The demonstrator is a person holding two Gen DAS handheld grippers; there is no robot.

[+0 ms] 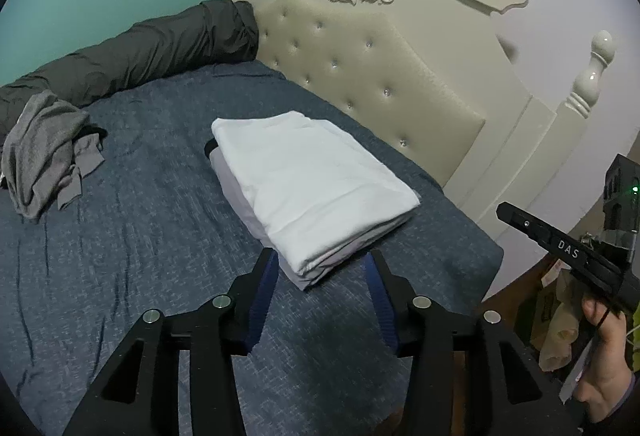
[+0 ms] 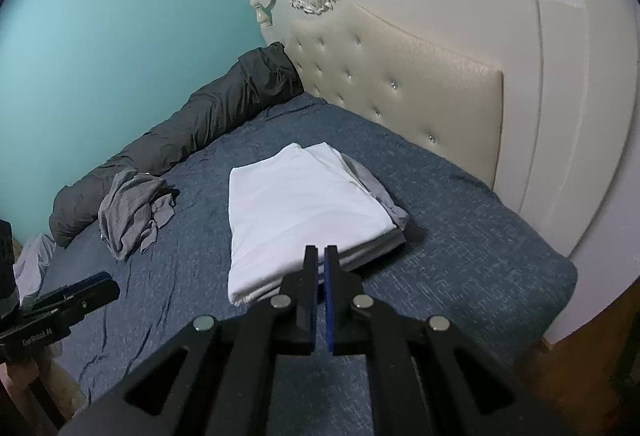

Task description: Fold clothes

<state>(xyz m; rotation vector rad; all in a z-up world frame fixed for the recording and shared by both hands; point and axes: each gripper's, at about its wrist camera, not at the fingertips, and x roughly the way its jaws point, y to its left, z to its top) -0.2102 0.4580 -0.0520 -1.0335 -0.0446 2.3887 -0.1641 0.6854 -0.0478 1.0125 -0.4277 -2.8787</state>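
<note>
Crumpled grey garment (image 1: 44, 156) lies unfolded, far left of the folded white stack (image 1: 312, 188); left tool (image 1: 320, 268), half-open and empty, is nearer; right tool (image 2: 321, 256) closed, empty.

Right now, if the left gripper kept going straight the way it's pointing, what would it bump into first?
Most likely the stack of folded clothes: the left gripper, jaws open and empty, aims at the stack's near corner on the blue bedspread. Depth is unclear; it might meet the bedspread just short.

Matt white cloth (image 1: 316, 176) lies folded on the bed's (image 1: 140, 236) rough blue woven cover, before a glossy, button-tufted cream leatherette headboard (image 1: 380, 76).
</note>
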